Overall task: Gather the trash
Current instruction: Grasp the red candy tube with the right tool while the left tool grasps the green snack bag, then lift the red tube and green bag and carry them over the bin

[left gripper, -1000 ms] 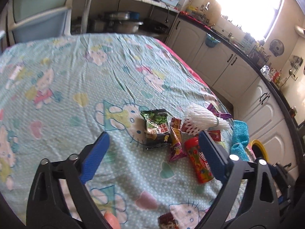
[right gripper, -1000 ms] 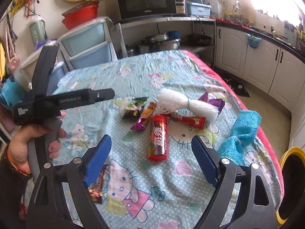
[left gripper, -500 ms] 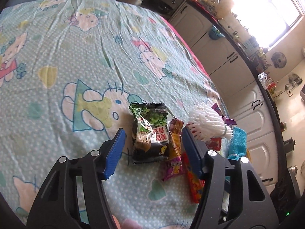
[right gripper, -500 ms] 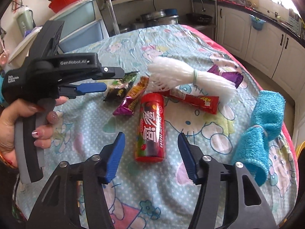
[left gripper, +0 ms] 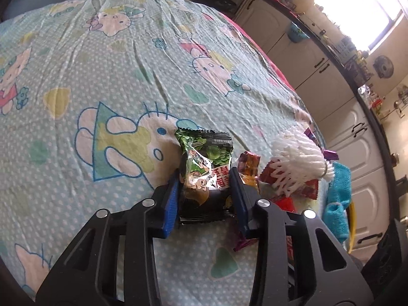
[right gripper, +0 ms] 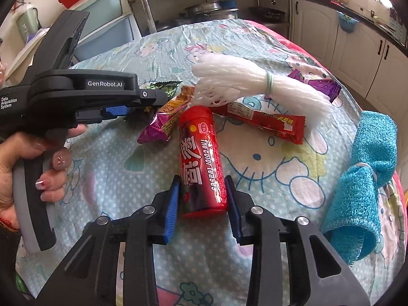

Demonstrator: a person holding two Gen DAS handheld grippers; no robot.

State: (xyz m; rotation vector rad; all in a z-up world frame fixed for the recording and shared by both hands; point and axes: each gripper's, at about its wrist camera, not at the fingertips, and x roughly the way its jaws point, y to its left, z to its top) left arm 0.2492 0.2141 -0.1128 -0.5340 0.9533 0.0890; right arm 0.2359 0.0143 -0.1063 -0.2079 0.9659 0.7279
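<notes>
Right wrist: glossy red cylindrical tube (right gripper: 201,163) between ribbed blue tongs (right gripper: 202,191).

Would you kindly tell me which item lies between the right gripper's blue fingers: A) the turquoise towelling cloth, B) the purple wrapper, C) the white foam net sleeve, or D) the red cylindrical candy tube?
D: in the right wrist view the red cylindrical candy tube lies between the right gripper's closing blue fingers.
</notes>
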